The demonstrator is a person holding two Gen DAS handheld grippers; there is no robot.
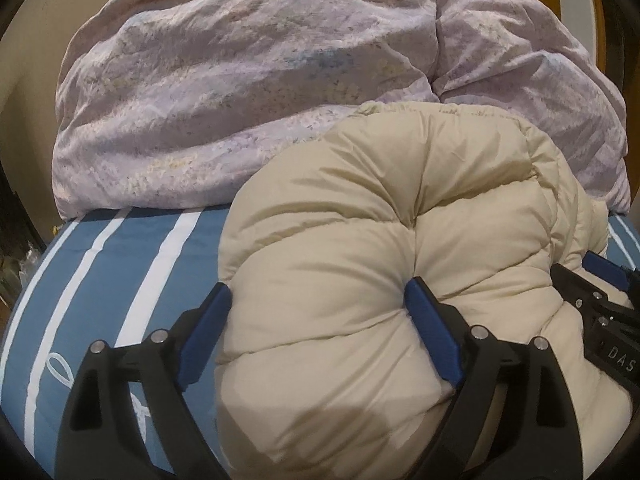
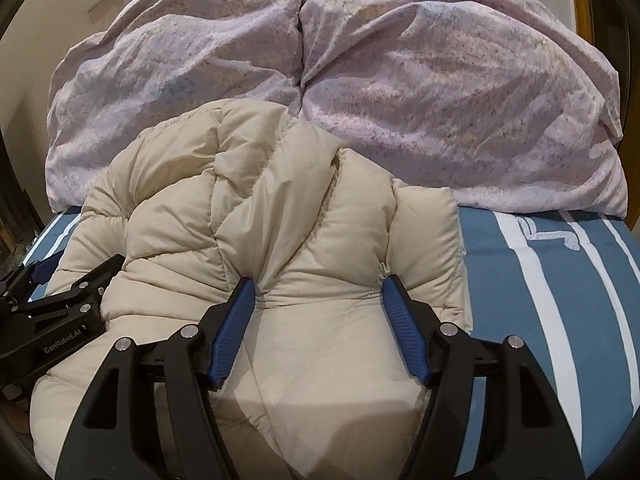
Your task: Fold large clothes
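Left wrist view shows your left tongs (image 1: 318,332) straddling a thick roll of the cream puffer jacket (image 1: 380,248), which lies bundled on the blue striped bed sheet (image 1: 120,280) just in front of the heaped lilac duvet (image 1: 240,92). The far pad dents the padding at a quilting seam, while the near pad sits at the jacket's outer edge; the jaws stand wide, so I judge this a loose grip at best, close to released. In the right wrist view your right tongs (image 2: 320,328) hold a narrower puff of the same jacket (image 2: 280,200), both blue pads pressed into the fabric with creases gathering at each one, so that side looks clenched on the jacket.

The fold appears to be laid down on the bed, and the step in hand looks like letting go. To do it well:

- Let the bundle rest fully on the sheet before you open either pair, so that nothing springs back.
- Free both sides together; puffy filling tends to rebound, and one side let go early may unroll.
- Back the tongs out along the line of their fingers, not upward, or a pad may catch a seam and drag the top layer.
- Keep the jacket away from the duvet, which it touches or nearly touches at its far edge.
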